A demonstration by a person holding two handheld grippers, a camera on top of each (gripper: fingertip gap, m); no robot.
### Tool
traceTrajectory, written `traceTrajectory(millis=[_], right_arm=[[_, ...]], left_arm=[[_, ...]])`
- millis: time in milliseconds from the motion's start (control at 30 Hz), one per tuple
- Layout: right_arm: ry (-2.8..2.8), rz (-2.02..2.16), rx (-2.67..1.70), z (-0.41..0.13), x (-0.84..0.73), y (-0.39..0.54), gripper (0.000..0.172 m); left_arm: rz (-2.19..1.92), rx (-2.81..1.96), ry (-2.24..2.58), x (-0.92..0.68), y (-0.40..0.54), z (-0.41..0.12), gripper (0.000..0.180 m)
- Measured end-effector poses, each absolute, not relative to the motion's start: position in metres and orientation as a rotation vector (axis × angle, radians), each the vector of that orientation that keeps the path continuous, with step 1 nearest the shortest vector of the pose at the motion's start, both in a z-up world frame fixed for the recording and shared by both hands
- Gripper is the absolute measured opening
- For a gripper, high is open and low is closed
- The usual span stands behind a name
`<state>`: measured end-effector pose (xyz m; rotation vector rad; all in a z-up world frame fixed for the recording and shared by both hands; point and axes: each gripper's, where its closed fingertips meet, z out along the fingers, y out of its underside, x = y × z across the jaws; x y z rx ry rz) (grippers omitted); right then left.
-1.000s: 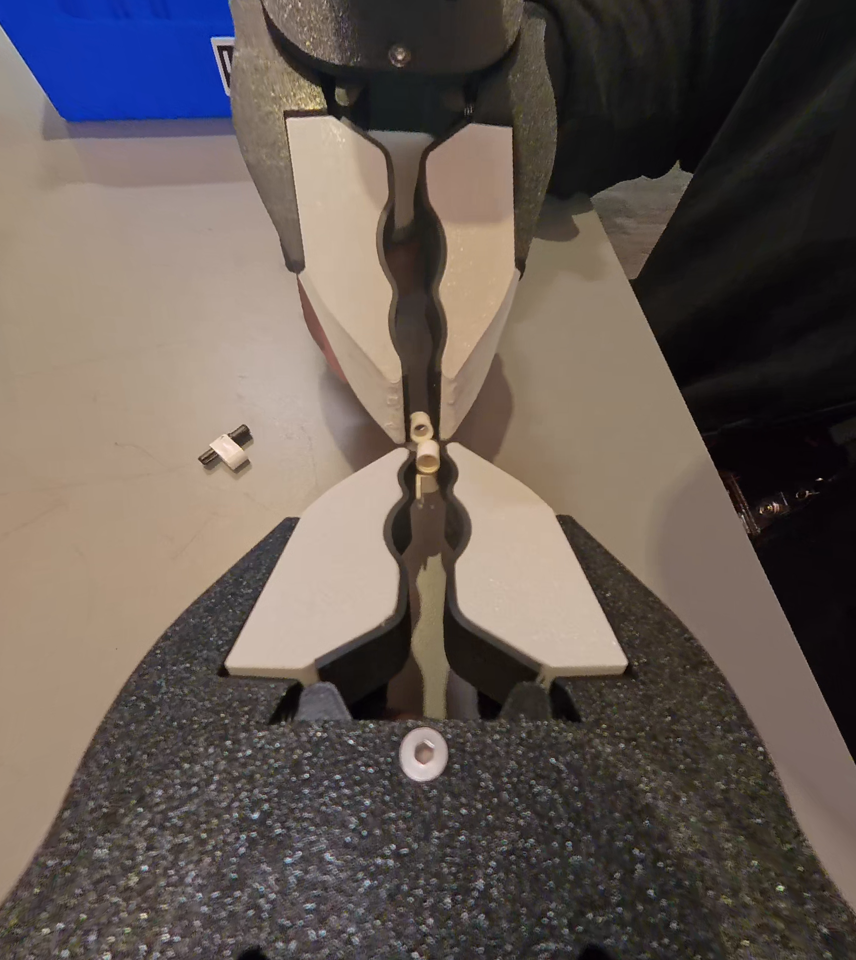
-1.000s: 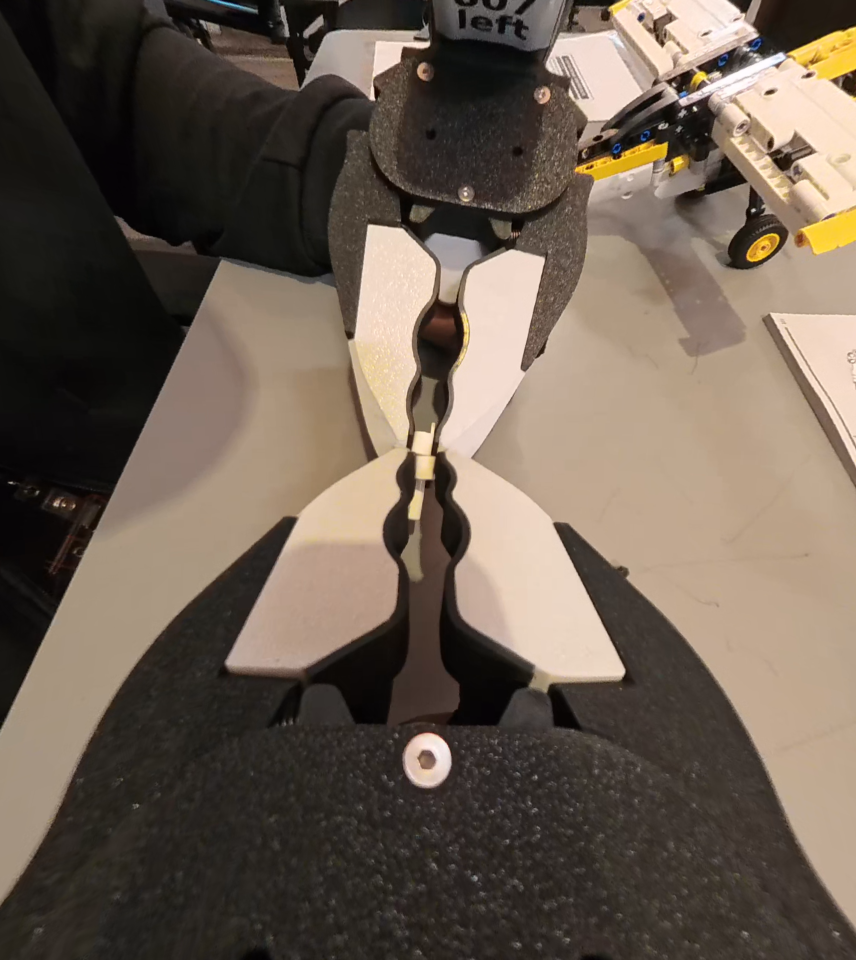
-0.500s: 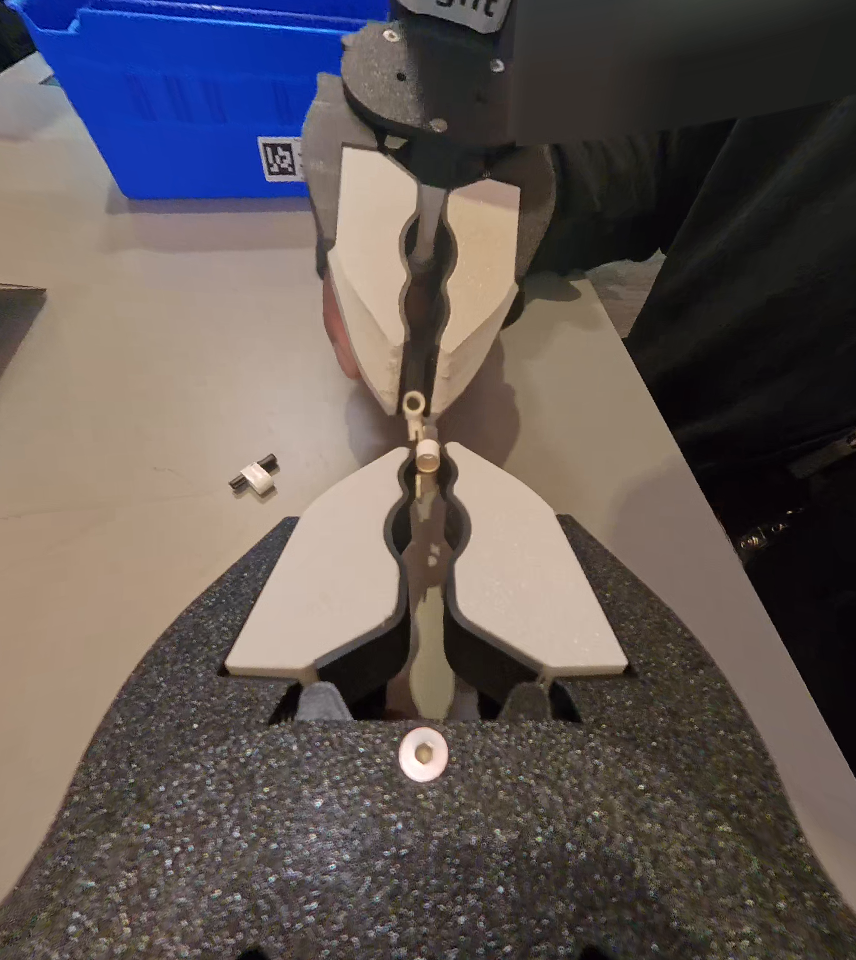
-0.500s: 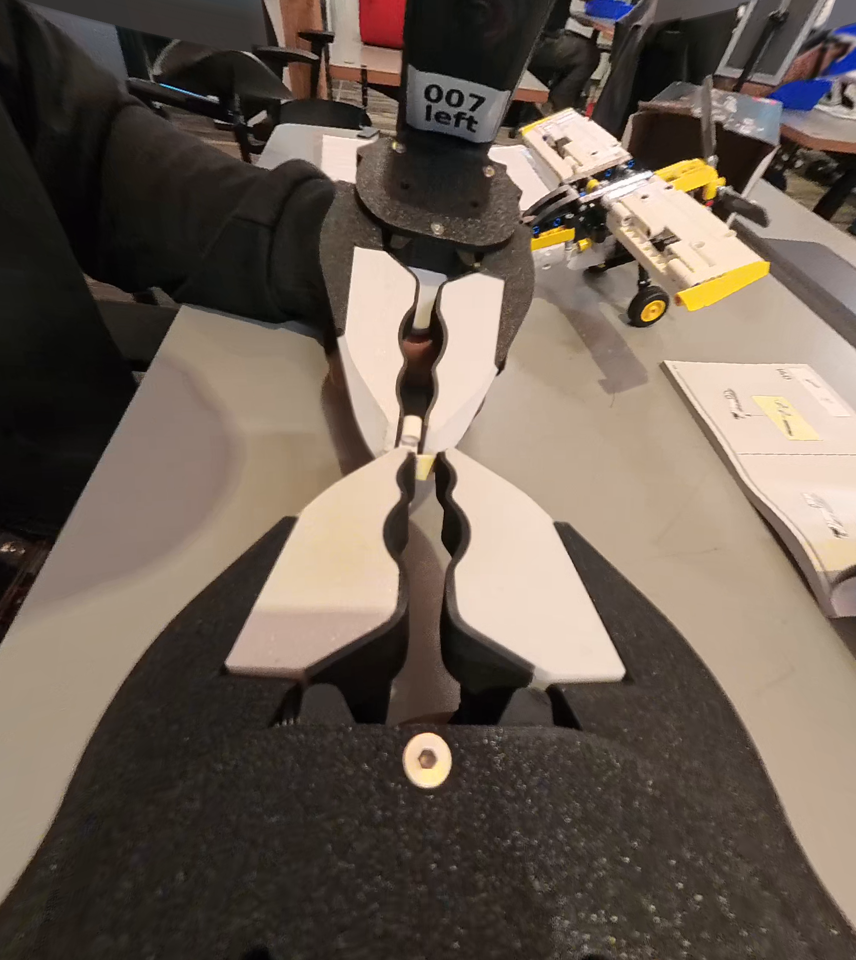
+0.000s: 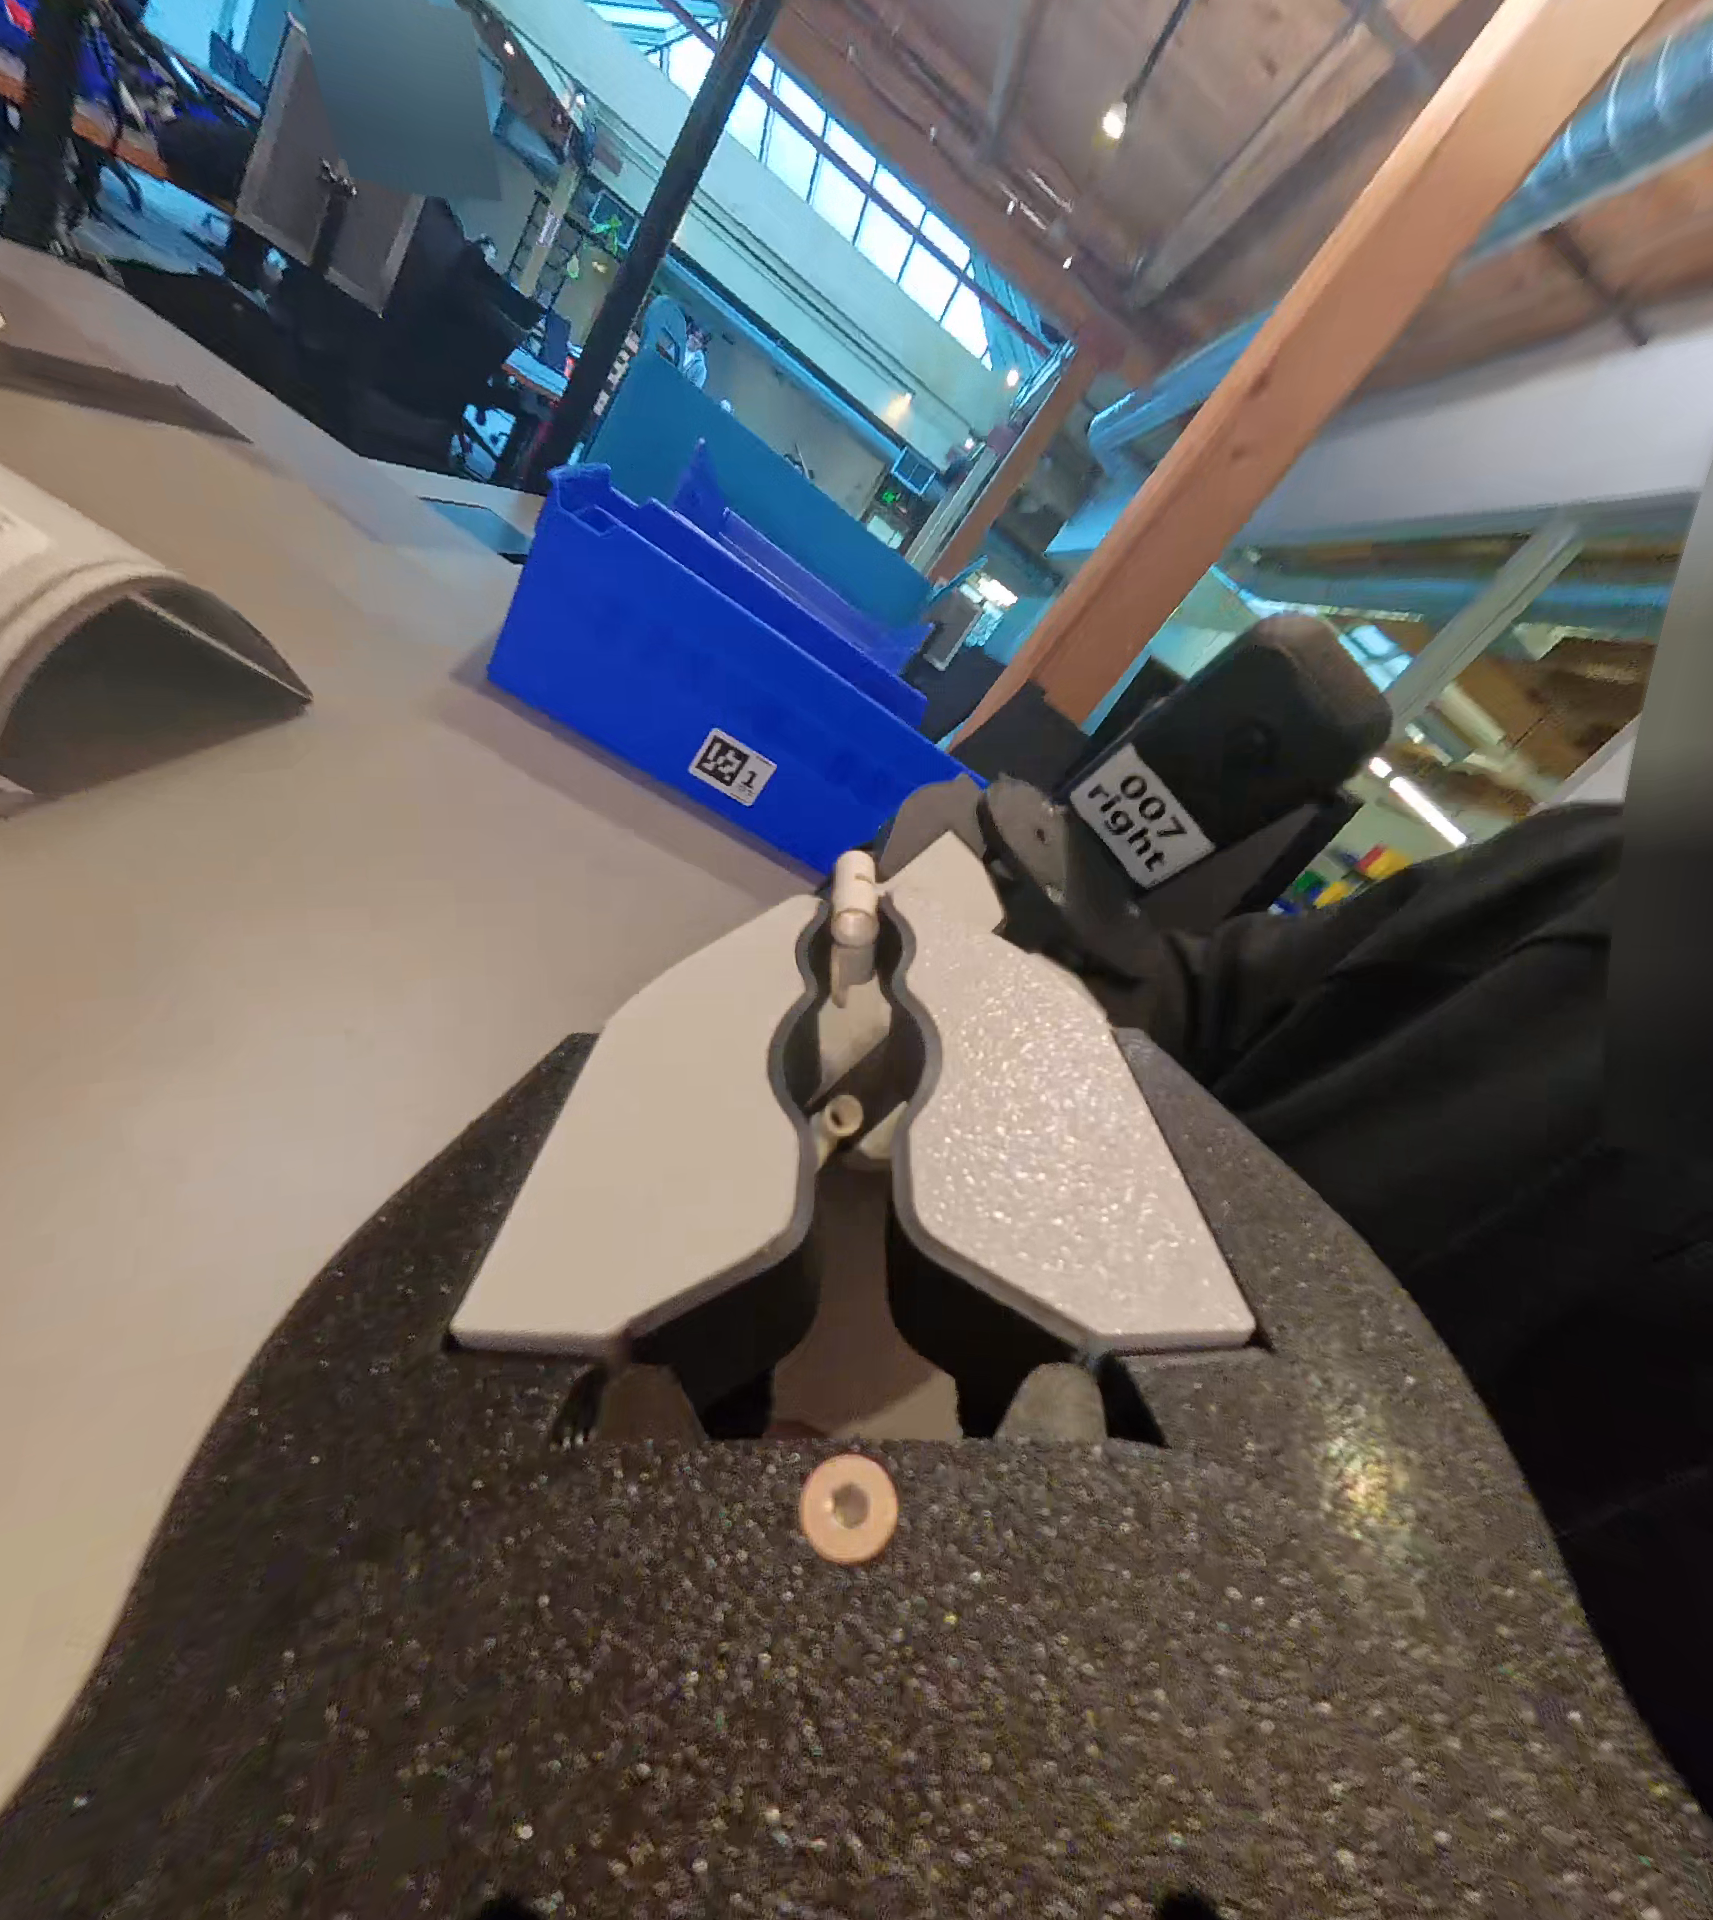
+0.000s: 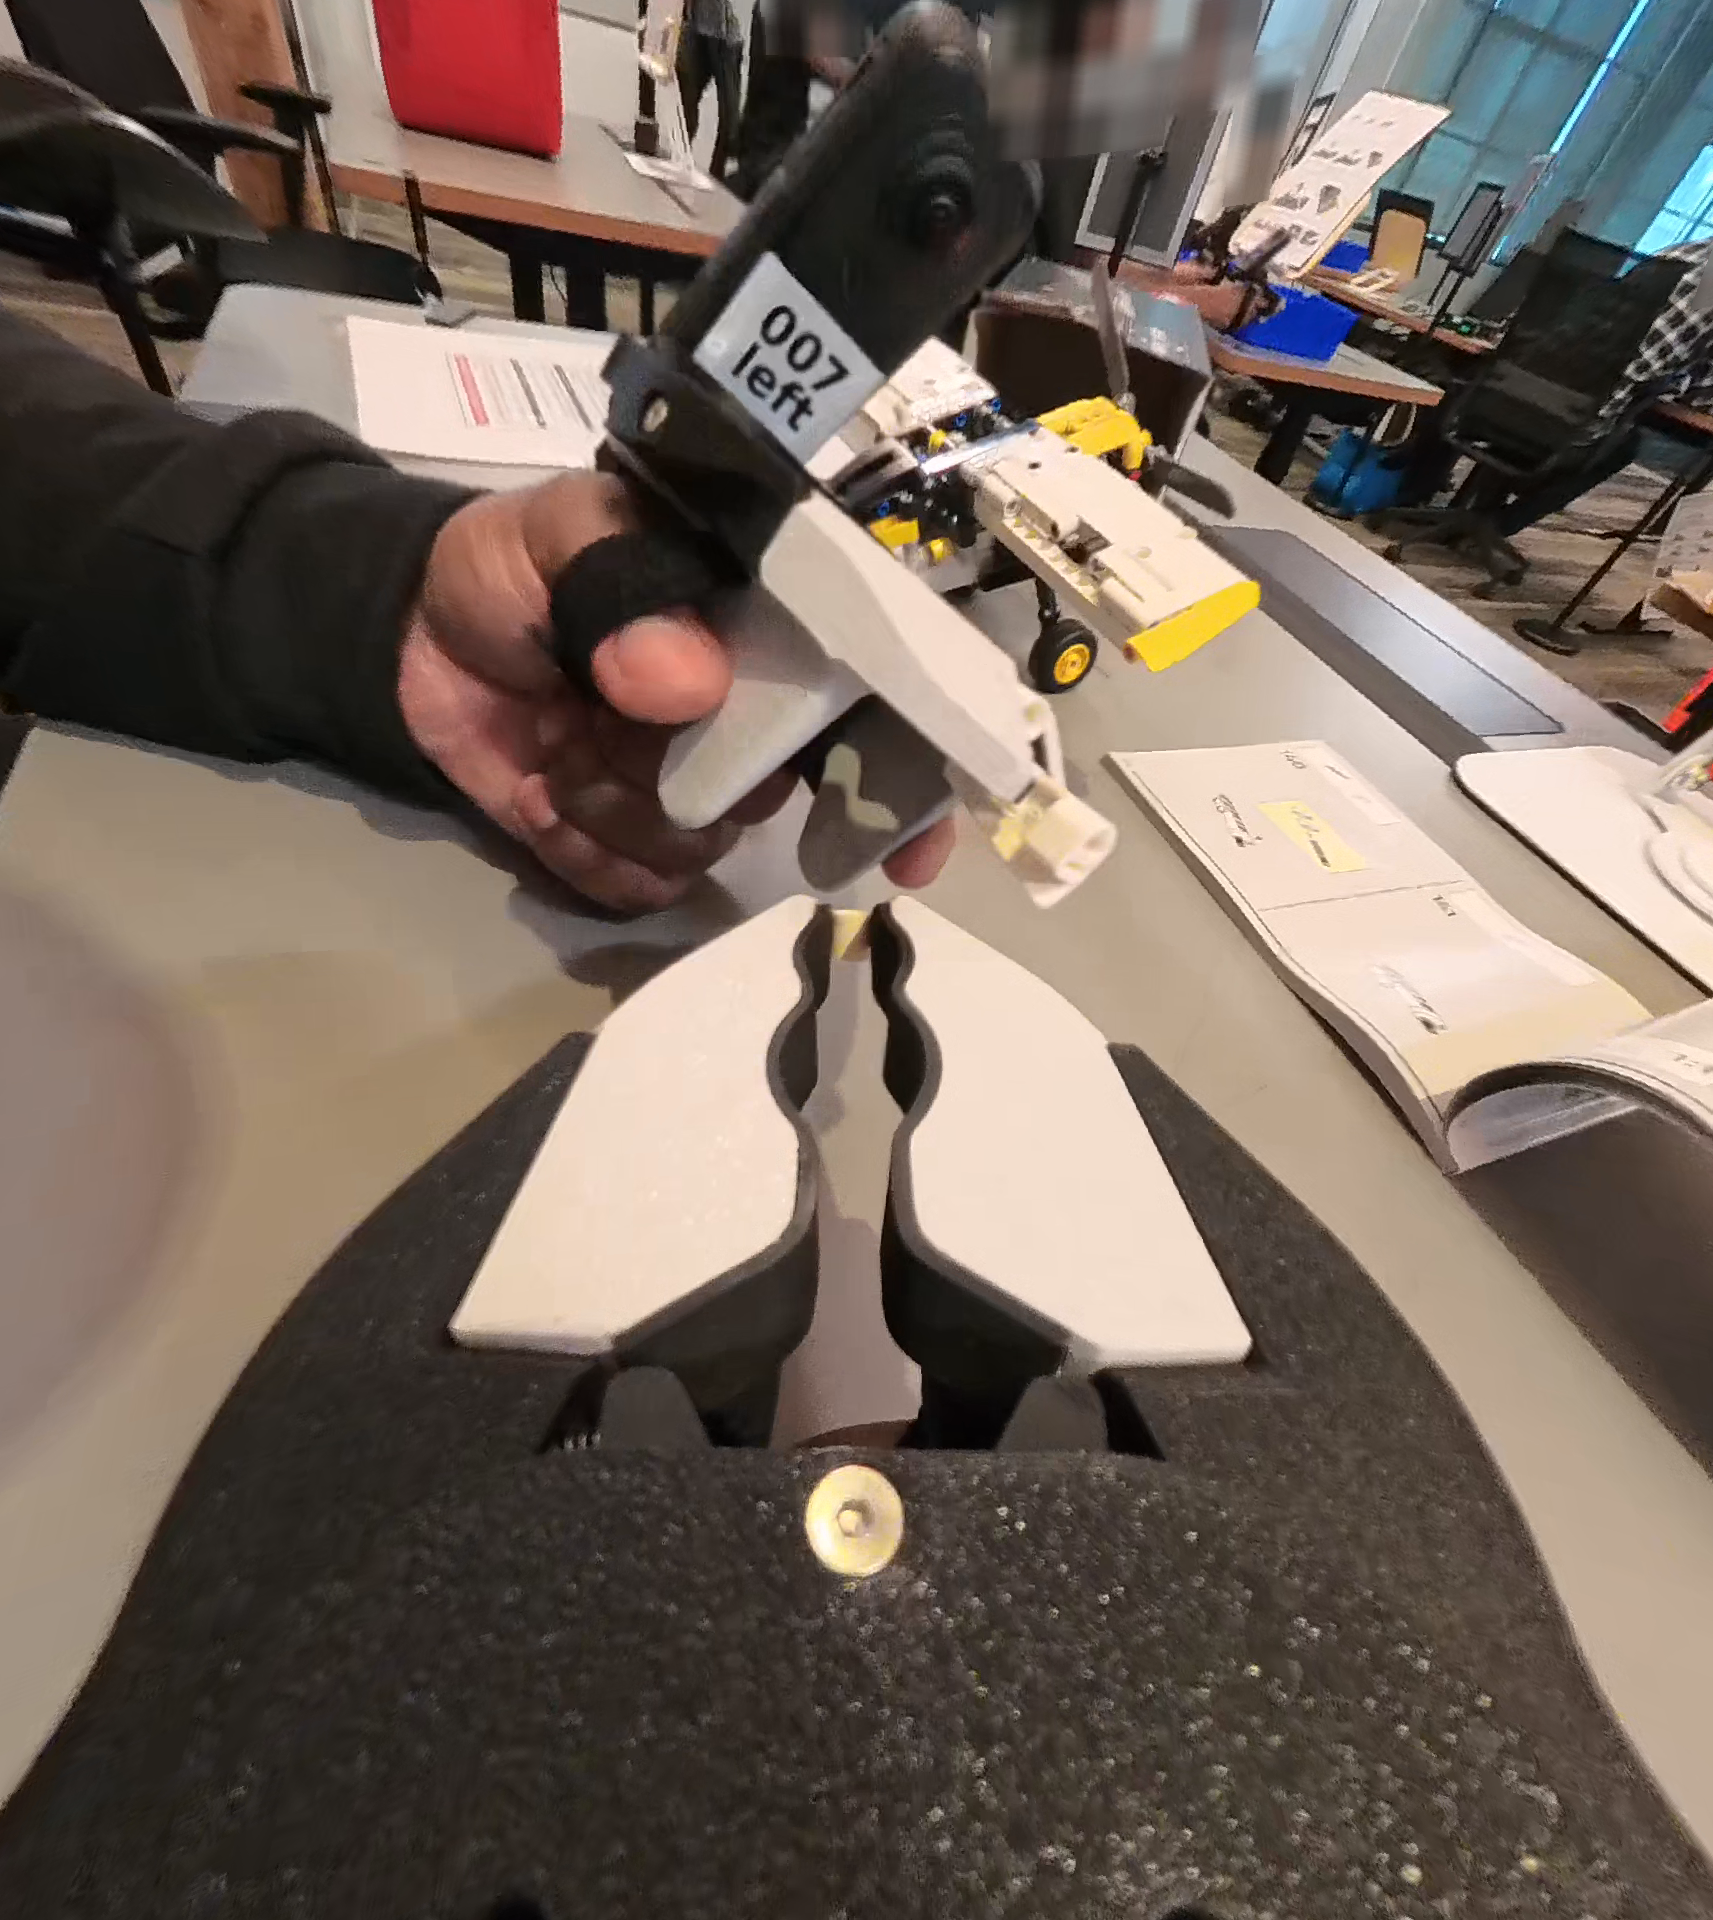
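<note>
Centrally, the left claw (image 5: 857, 914) clenches a small white connector piece (image 5: 852, 904) near the blue bin (image 5: 686, 665); the right claw (image 6: 852, 925) pinches a pale yellow peg (image 6: 850, 932) above the grey worktop (image 6: 208, 935).

A grey table (image 6: 1195, 1039) carries an open booklet (image 6: 1403, 935), toy plane (image 6: 1070, 520) and blue bin (image 5: 686, 686).

Grey surface (image 6: 1195, 1039) underfoot; timber beam (image 5: 1278, 374), high windows (image 5: 831, 166), ceiling lamps. Black office chairs (image 6: 1517, 384), further desks (image 6: 540, 197); red panel (image 6: 467, 73), perhaps chair back.
</note>
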<state>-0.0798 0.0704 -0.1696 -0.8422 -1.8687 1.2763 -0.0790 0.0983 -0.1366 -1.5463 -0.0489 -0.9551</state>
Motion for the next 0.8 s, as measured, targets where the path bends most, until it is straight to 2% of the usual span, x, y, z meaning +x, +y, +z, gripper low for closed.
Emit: traceTrajectory(millis=[800], right_arm=[[-1.774,1.293,-0.917,-0.168,-0.092,0.065,0.007]], left_arm=[[-0.992,-1.579,-0.072,-0.069,0.101,-0.143,0.008]])
